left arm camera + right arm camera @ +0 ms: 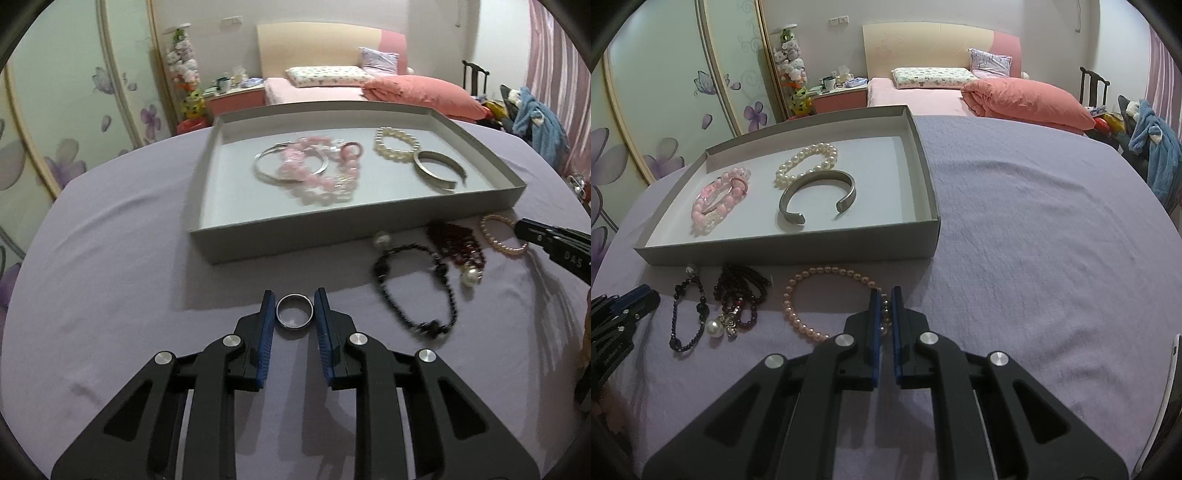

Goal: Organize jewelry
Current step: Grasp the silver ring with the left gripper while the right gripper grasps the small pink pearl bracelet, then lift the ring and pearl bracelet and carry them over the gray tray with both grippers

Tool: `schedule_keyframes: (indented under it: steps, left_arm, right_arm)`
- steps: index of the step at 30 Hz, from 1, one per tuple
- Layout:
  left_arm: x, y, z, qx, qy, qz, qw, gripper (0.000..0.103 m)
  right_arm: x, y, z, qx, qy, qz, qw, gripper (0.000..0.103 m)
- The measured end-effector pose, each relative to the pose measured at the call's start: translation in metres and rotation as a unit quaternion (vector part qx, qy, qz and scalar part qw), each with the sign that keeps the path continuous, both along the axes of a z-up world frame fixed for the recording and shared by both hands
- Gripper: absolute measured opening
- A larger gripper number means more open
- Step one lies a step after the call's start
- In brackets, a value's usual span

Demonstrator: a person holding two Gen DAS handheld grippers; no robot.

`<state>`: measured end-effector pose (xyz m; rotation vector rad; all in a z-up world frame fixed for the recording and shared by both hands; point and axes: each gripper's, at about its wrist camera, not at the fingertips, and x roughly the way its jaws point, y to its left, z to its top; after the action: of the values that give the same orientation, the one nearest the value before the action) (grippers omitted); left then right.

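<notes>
Ring [295,311] pinched by left tool [294,308] | right tool [885,308] clamped on pearl bracelet [798,314] | both on purple surface [1034,240]

Faint white letters "DAS" on right hand-held gripper [521,226] body; no other text readable

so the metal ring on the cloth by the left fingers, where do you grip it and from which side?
Grip the ring across its outer band, one pad on each side, coming down from above and the near side. It lies flat on the purple cloth, hole up, so only the outer wall offers opposing faces. The left gripper already straddles it that way; contact looks likely but isn't certain.
</notes>
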<state>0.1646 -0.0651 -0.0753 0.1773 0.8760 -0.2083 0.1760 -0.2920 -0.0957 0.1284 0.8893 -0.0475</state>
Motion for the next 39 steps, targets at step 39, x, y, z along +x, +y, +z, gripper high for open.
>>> schedule_keyframes:
  steps: [39]
  left_arm:
    - [-0.02,0.027,0.029,-0.057,-0.056,0.029,0.9964,0.023]
  right_arm:
    - [-0.038,0.003,0.04,0.085,-0.102,0.012,0.991,0.006]
